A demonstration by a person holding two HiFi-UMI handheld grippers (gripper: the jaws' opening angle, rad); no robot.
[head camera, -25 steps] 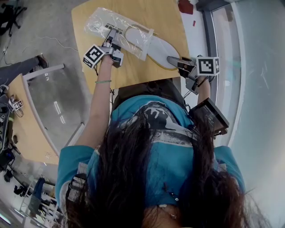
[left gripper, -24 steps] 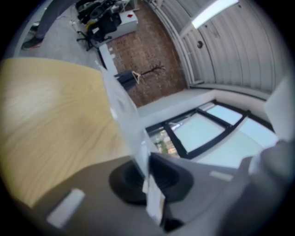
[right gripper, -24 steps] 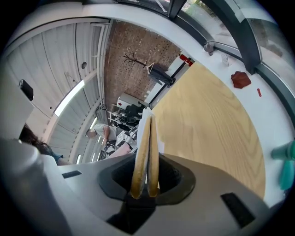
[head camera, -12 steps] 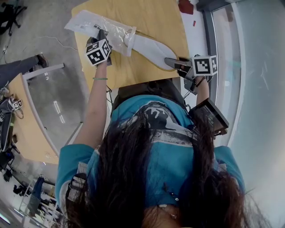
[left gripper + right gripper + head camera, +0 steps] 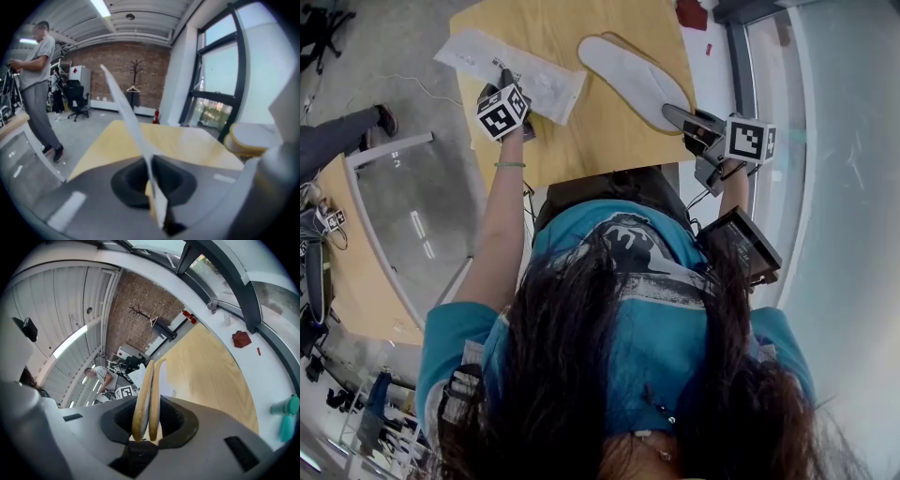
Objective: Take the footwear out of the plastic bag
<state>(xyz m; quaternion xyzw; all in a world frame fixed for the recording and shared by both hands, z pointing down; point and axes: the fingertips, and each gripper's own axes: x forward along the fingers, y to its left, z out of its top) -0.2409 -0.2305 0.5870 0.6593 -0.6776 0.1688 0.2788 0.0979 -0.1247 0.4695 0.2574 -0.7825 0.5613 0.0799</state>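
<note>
The clear plastic bag [image 5: 520, 73] lies flat and empty over the table's far left corner. My left gripper [image 5: 505, 77] is shut on its near edge; in the left gripper view the thin bag [image 5: 133, 131] runs edge-on between the jaws of this gripper [image 5: 157, 197]. The white, tan-edged footwear [image 5: 630, 77] lies outside the bag on the table [image 5: 600, 145], to its right. Pinching the heel end is my right gripper [image 5: 677, 115]. In the right gripper view two flat soles [image 5: 146, 394] stand edge-on in the shut right gripper [image 5: 145, 430].
A small red object [image 5: 691, 13] lies on the white sill past the table's far right corner. A window frame [image 5: 741, 66] runs along the right side. A teal item [image 5: 288, 416] stands on the sill. A person [image 5: 37, 79] stands on the floor to the left.
The bag has been pulled left off the footwear and now lies flat and empty. The footwear, half inside it before, is fully out. My right gripper has shifted slightly right with the heel.
</note>
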